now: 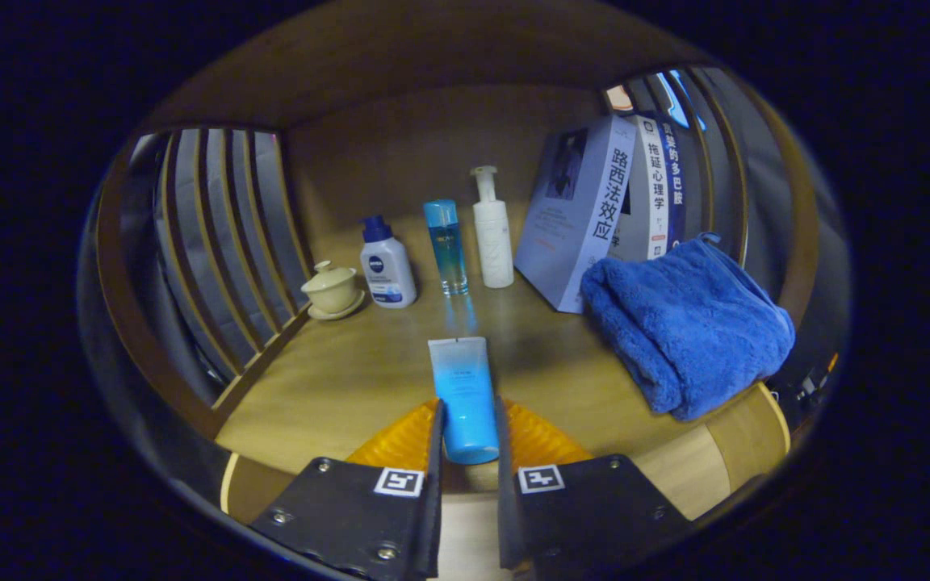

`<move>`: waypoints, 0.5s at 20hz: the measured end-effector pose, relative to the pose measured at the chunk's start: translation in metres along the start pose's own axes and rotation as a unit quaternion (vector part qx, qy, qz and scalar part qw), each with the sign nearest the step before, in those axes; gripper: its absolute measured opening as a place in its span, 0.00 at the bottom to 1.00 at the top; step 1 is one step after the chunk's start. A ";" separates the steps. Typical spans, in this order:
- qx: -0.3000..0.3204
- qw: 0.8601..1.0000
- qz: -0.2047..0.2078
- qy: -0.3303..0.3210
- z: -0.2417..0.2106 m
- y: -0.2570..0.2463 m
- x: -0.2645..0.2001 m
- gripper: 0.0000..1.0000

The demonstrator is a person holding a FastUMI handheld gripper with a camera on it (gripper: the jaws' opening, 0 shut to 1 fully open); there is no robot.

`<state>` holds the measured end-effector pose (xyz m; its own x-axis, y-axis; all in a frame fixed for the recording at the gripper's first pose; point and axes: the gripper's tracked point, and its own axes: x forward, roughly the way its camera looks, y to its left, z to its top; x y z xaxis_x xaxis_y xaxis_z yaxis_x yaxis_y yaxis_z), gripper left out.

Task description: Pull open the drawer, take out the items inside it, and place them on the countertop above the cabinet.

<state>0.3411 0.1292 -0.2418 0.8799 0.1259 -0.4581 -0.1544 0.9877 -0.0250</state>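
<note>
Gripper (469, 432) clamped on blue squeeze tube (463, 399), both fingers pressing its sides, held over the wooden countertop (352, 379) just short of the toiletry bottles (449, 246), likely for set-down beside them.

Home-like booth: toiletry bottles (449, 242), books (618, 202), towel (691, 323) on wooden countertop (352, 379).

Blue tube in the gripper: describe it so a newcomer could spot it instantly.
On the wooden countertop, with bottles standing in a row at the back, the gripper is shut on the blue tube. It is held between the fingers with its flat crimped end pointing away, unlike the bottles standing free.
</note>
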 end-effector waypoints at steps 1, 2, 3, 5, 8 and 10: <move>0.000 1.000 -0.003 -0.003 0.002 -0.002 0.003 0.29; -0.002 1.000 -0.005 -0.006 0.002 -0.003 0.004 0.29; -0.008 1.000 -0.007 -0.011 0.004 -0.003 0.001 0.31; -0.014 1.000 -0.001 -0.028 0.014 0.002 -0.012 0.36; -0.035 0.999 -0.015 -0.034 0.018 0.000 -0.037 0.71; -0.052 0.998 -0.011 -0.046 0.022 0.008 -0.066 0.82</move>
<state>0.2913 0.1308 -0.1919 0.9206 0.1169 -0.3725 -0.1759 0.9760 -0.1283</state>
